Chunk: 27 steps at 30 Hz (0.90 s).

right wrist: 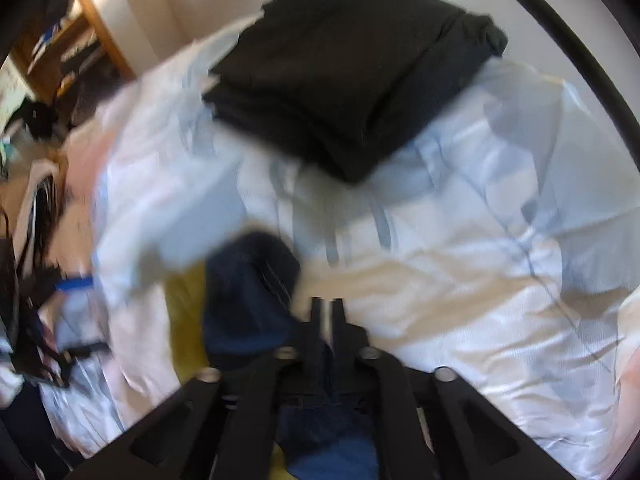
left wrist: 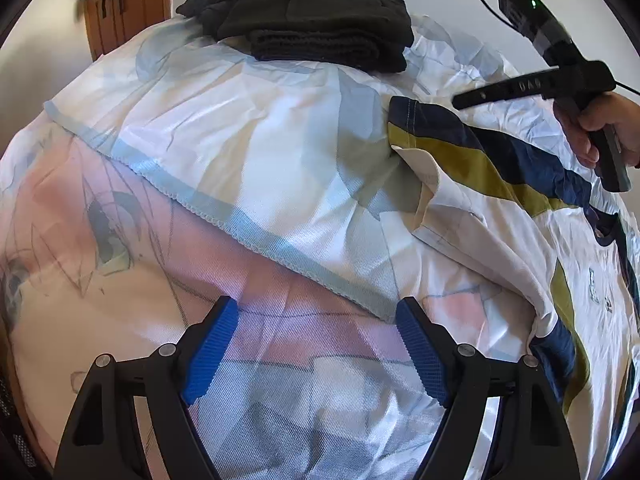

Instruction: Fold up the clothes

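left wrist view: the left gripper (left wrist: pixel 318 344) pointed down at the bed (left wrist: pixel 200 152), which was covered with a pale printed sheet in white, light blue and pink. its jaws stood wide apart, the blue pads (left wrist: pixel 210 350) clear of the cloth and nothing between them. to the right lay the shirt (left wrist: pixel 500 184), white with navy and mustard bands, spread over the bed's right side, one sleeve end reaching toward the middle of the sheet. at the far end of the bed sat a stack of folded dark clothes (left wrist: pixel 320 20). the right gripper (left wrist: pixel 532 88) was seen from the side at the upper right, above the shirt, held by a hand (left wrist: pixel 608 128); from this side its jaws could not be read.

right wrist view: the picture was blurred. the right gripper (right wrist: pixel 329 304) had its jaws drawn close together, only a thin slit left between the fingertips, and navy cloth of the shirt (right wrist: pixel 248 288) ran up between the fingers, so the jaws gripped the shirt. the folded dark clothes (right wrist: pixel 348 72) lay ahead on the pale sheet of the bed (right wrist: pixel 480 220). a wooden shelf (right wrist: pixel 92 32) stood at the upper left.
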Motion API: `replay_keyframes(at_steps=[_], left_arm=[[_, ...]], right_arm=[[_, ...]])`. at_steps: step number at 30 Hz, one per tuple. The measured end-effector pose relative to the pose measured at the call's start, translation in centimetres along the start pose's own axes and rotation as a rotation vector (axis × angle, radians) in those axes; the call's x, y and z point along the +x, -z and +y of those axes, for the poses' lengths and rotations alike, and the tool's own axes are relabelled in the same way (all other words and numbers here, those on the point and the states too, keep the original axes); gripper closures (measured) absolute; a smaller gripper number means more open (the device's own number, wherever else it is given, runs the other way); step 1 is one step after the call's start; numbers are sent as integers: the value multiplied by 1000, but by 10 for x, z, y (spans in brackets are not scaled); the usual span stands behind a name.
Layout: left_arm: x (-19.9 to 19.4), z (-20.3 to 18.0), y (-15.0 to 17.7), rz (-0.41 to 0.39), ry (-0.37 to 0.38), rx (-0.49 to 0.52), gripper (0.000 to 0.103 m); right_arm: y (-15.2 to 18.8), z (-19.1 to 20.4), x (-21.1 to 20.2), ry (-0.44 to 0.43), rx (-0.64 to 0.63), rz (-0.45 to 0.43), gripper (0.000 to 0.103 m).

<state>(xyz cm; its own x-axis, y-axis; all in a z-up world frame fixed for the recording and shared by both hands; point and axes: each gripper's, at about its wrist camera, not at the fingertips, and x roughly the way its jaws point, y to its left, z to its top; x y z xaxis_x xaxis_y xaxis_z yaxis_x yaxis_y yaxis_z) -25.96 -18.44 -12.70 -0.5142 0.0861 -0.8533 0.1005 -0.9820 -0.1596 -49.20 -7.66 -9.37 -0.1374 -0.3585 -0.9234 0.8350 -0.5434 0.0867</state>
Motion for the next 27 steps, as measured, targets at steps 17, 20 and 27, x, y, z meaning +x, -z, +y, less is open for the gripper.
replay_keyframes(at_steps=[17, 20, 27], left_arm=[[4, 1, -7, -3, 24, -1, 21], [5, -1, -9, -4, 18, 2, 21], [6, -4, -12, -13, 24, 14, 21]], right_arm=[[-34, 29, 51, 35, -44, 46, 98], [-35, 28, 54, 114, -35, 36, 74], [32, 50, -24, 319, 88, -239, 17]])
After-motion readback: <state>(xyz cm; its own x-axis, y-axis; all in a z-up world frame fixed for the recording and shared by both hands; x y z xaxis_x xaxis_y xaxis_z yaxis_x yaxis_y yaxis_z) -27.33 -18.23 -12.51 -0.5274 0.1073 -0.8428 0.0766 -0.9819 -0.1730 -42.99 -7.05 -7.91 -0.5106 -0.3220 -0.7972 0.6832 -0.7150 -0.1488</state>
